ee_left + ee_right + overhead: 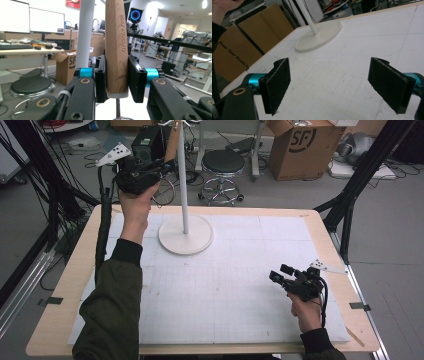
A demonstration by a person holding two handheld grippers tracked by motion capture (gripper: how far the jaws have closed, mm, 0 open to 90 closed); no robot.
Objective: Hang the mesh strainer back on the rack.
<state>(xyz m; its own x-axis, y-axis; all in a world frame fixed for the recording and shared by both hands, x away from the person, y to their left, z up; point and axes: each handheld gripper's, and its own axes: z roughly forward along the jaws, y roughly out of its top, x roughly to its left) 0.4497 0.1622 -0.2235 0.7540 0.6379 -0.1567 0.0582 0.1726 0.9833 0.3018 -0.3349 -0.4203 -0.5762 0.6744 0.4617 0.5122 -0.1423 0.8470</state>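
Grey floor with a stool (223, 164), cardboard boxes (300, 147) and cables lies beyond a wooden table (65, 285) topped by a white mat (225, 290). On the mat's far left part stands a white stand (185, 234): a round base with a thin upright pole. The left gripper (167, 166) is raised above the table's far left edge, just beside the pole; its jaws are clamped on a wooden handle (116, 47), which stands upright between the pads and reads "KITCHEN TOOL" along its side. In the left gripper view the pole rises just behind and to the left of the handle, and a thin metal shaft comes out of the handle's lower end. The right gripper (278, 273) sits low over the mat's near right part, well apart from the stand, its jaws spread wide with nothing between them
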